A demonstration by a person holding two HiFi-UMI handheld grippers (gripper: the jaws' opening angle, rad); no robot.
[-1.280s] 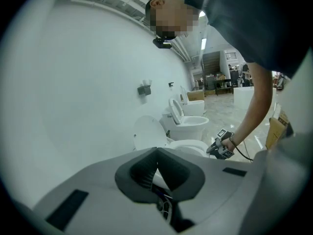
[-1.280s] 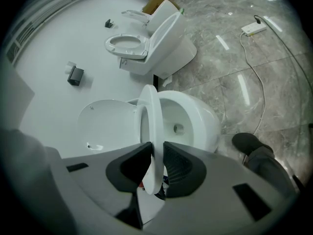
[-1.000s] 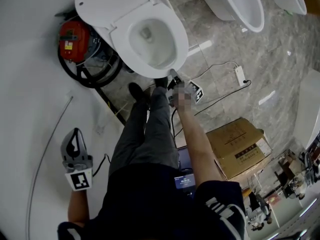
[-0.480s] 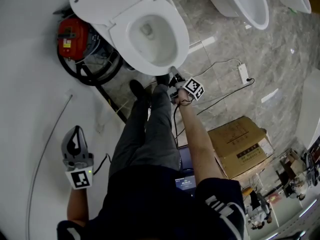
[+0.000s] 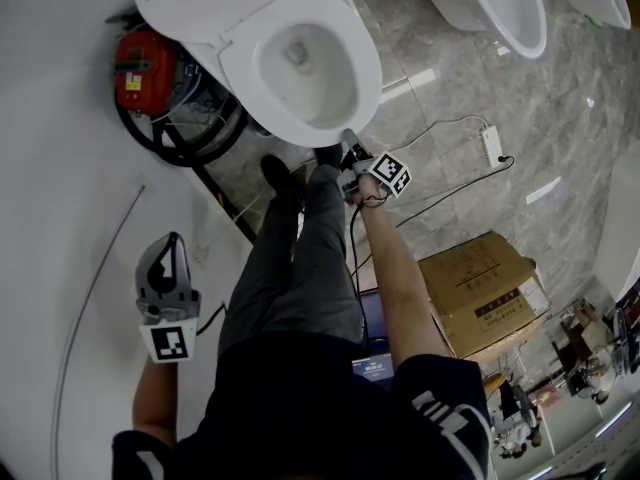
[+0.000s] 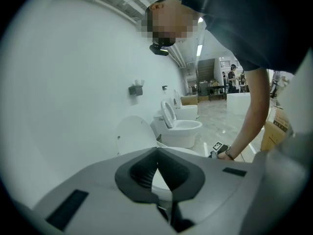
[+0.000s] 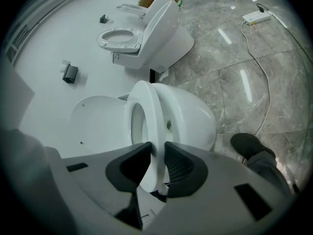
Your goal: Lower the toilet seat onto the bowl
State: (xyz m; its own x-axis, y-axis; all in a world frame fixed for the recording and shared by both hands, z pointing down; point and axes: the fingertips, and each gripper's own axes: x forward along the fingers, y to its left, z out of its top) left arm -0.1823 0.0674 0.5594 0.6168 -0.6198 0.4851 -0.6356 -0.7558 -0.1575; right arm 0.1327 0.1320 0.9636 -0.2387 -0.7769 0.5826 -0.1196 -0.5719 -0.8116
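- The left gripper (image 5: 171, 240) (image 6: 157, 151) is held out beside the person, well apart from the toilet. Its jaws are pressed together at the tips with nothing between them, so it has no part in this step.
- A red machine (image 5: 140, 68) with a coiled black hose sits on the floor just left of the toilet, clear of the seat's path.
- The lid (image 5: 205, 3) stands up behind, while the seat (image 5: 362, 73) (image 7: 155, 114) has been brought low over the bowl (image 7: 193, 119). It looks nearly flat on the rim, though no view settles whether it touches.
- The bowl appears to hold only its water at the drain.
- The right gripper (image 5: 347, 146) (image 7: 157, 150) pinches the front edge of the seat, one jaw on each face.
- The step in hand is probably the last part of the lowering. The next move calls for easing the seat down until it rests, then spreading the jaws and drawing back level, so the lower jaw is not trapped between seat and rim.
- A cardboard box (image 5: 480, 293) lies shut on the floor to the right, its contents hidden.
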